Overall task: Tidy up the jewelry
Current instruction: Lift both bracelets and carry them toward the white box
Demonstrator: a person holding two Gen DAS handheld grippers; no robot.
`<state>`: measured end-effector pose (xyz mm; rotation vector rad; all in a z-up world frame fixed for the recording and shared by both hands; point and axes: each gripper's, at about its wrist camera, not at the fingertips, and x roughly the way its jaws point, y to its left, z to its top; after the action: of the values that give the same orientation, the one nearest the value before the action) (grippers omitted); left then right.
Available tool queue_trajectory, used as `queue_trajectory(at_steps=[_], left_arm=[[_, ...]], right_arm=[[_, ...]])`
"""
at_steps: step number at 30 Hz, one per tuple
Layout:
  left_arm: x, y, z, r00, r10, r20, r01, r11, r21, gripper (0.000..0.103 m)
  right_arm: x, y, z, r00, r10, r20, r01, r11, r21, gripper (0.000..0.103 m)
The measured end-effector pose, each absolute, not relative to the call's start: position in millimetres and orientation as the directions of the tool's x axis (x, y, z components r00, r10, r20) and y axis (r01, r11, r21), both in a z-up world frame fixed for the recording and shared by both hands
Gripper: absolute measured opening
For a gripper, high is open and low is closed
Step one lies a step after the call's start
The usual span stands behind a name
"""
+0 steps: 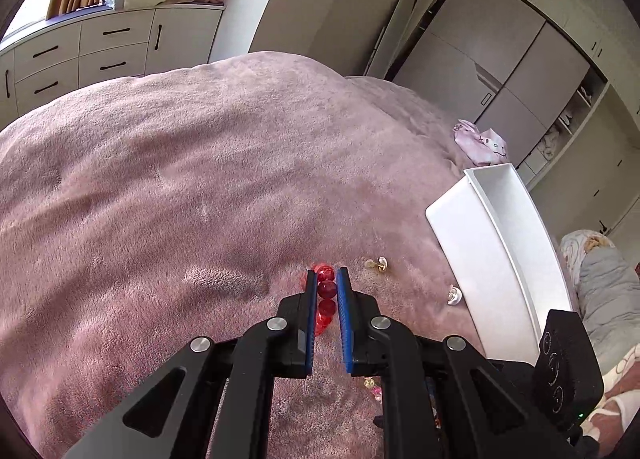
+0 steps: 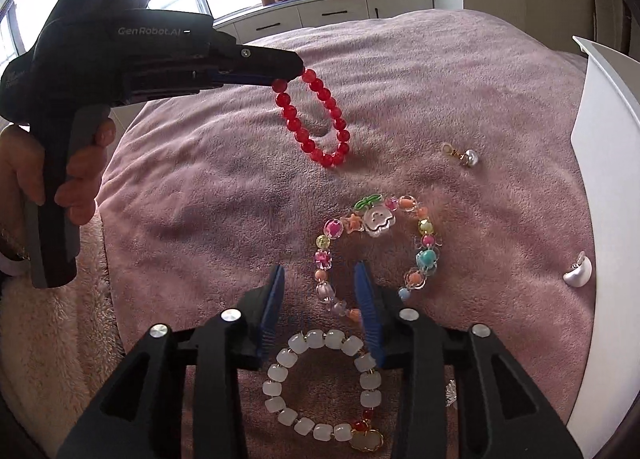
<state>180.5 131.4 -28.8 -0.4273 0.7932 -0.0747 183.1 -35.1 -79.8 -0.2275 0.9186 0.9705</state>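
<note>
Two grippers share the work here, and each view shows one of them at close range.

From the left wrist, the left gripper (image 1: 326,291) has its blue pads pinched on the red bead bracelet (image 1: 326,295), a few beads lined up between the jaws. The grip looks narrow, taken on one side of the loop, so I would keep it clamped and carry the bracelet slowly, or the hanging part may swing. The white box (image 1: 496,243) stands to the right on the pink blanket (image 1: 200,179), its open side tilted away; it seems the likely place for the bracelet. Two small earrings (image 1: 378,263) (image 1: 454,295) lie just beside the box wall, so the path should pass above them.

From the right wrist, the red bracelet (image 2: 316,119) dangles from the tip of the left gripper (image 2: 286,75), its lower beads near or touching the blanket (image 2: 200,179). The right gripper (image 2: 320,283) stands partly open and holds nothing; the multicoloured charm bracelet (image 2: 380,247) has its near side between the pads, not pressed. The white bead bracelet (image 2: 320,379) lies lower, under the jaws. To pick cleanly, close on one strand of the colourful bracelet only, clear of the white one.
</note>
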Motion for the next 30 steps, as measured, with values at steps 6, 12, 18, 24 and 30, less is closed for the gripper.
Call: queue_trajectory(at_steps=[6, 12, 18, 24, 30], left_arm=[[184, 123, -33, 0.685, -0.242, -0.687, -0.066, 0.919, -0.389, 0.015], [185, 124, -33, 0.689, -0.240, -0.684, -0.065, 0.920, -0.387, 0.015], [181, 126, -25, 0.710, -0.214, -0.671, -0.067, 0.928, -0.367, 0.015], [179, 116, -3, 0.727, -0.201, -0.656, -0.029, 0.946, -0.323, 0.015], [179, 87, 33, 0.739, -0.230, -0.633, 0.054, 0.957, -0.285, 0.015]], right_arm=[[185, -27, -97, 0.179, 0.601, -0.779, -0.796, 0.554, 0.245, 0.020], [184, -34, -88, 0.120, 0.695, -0.709, -0.761, 0.523, 0.384, 0.011], [189, -58, -50, 0.176, 0.796, -0.580, -0.729, 0.501, 0.467, 0.011], [192, -86, -17, 0.244, 0.843, -0.479, -0.716, 0.490, 0.498, 0.011], [192, -115, 27, 0.341, 0.853, -0.394, -0.729, 0.505, 0.463, 0.011]])
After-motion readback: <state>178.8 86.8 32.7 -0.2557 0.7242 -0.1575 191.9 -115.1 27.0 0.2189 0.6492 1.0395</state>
